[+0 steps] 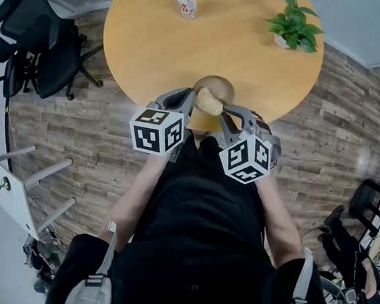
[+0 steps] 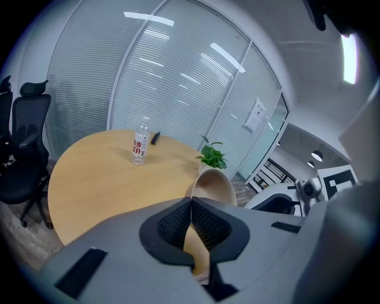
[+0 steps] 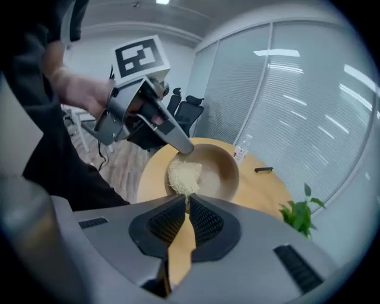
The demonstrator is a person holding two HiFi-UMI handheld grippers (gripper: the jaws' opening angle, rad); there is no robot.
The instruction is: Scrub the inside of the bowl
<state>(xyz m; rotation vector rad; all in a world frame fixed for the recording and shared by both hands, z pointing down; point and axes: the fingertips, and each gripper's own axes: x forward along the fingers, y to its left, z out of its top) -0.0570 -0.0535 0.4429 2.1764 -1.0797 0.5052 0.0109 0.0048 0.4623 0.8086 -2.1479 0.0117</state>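
Note:
A tan bowl [image 1: 215, 87] sits near the front edge of the round wooden table [image 1: 153, 39], tipped up a little. My left gripper [image 1: 193, 97] is shut on the bowl's near left rim; in the left gripper view the bowl's wall [image 2: 215, 185] runs between the shut pads of the left gripper [image 2: 191, 205]. A pale fibrous scrub pad [image 1: 209, 103] lies against the inside of the bowl. My right gripper [image 1: 224, 109] is shut on it. In the right gripper view the scrub pad [image 3: 184, 175] sticks out past the right gripper [image 3: 186, 202] into the bowl [image 3: 218, 169].
A water bottle [image 1: 185, 0] stands at the far side of the table and a potted plant [image 1: 293, 25] at the far right. A small black object [image 3: 263, 170] lies beyond the bowl. Black office chairs [image 1: 34, 42] stand left of the table on the wood floor.

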